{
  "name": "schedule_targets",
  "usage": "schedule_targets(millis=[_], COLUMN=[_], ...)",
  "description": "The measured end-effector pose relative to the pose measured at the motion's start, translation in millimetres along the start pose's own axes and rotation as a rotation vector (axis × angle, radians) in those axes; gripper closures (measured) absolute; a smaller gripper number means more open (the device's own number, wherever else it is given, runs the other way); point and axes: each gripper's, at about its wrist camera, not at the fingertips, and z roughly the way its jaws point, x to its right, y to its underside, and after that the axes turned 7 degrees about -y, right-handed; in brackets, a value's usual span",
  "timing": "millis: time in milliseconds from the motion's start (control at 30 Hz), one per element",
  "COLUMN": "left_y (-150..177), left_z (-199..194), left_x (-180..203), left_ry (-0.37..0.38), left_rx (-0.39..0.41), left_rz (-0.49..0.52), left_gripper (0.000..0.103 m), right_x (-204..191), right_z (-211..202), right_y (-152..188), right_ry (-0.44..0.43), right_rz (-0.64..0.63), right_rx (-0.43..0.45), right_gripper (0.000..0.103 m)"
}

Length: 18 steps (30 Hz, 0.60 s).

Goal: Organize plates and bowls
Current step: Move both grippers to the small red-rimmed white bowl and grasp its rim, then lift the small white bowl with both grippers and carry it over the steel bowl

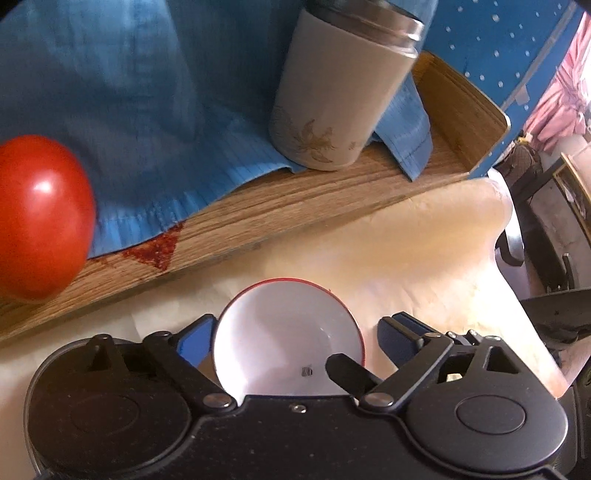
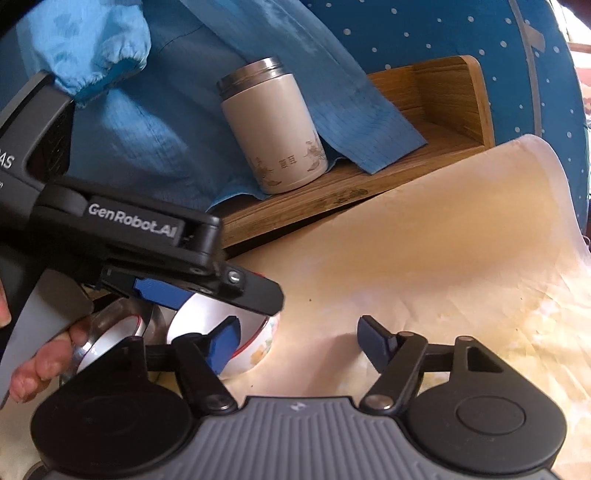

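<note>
A white bowl with a red rim (image 1: 288, 332) lies on the cream tablecloth (image 1: 424, 251), between the open fingers of my left gripper (image 1: 295, 339). In the right wrist view the same bowl (image 2: 236, 336) shows a flower print on its outside, and the left gripper (image 2: 207, 295) reaches over it from the left. A steel-rimmed dish (image 2: 114, 332) lies just left of the bowl, partly hidden. My right gripper (image 2: 299, 343) is open and empty, to the right of the bowl above the cloth.
A wooden tray (image 1: 295, 206) runs along the back, holding a beige thermos cup (image 1: 332, 96), blue clothing (image 1: 147, 110) and a red tomato (image 1: 40, 218). A blue dotted surface (image 2: 480, 33) stands behind. The cloth's edge drops off at the right.
</note>
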Motion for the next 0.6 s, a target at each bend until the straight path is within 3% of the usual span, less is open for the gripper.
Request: schedule_targets(millis=[300,500,600], left_y=[5.7,8.5,11.4], left_z=[-14.1,-23.3,-28.1], left_x=[-9.5,-12.2,-12.8], left_ry=[0.015,-0.004,-0.012], left_rx=[0.044,0.09,0.11], left_rz=[-0.016,-0.004,0.012], left_gripper=[0.03,0.053,0.06], right_x=[1.7,1.4,2.6], right_z=[-2.7,-4.1,-4.2], right_y=[0.1,0.5,0.3], right_ry=[0.008,0.014,0.001], right_rz=[0.007,0.011,0.022], right_rx=[0.001,-0.002,-0.008], right_gripper=[0.035,0.042,0.048])
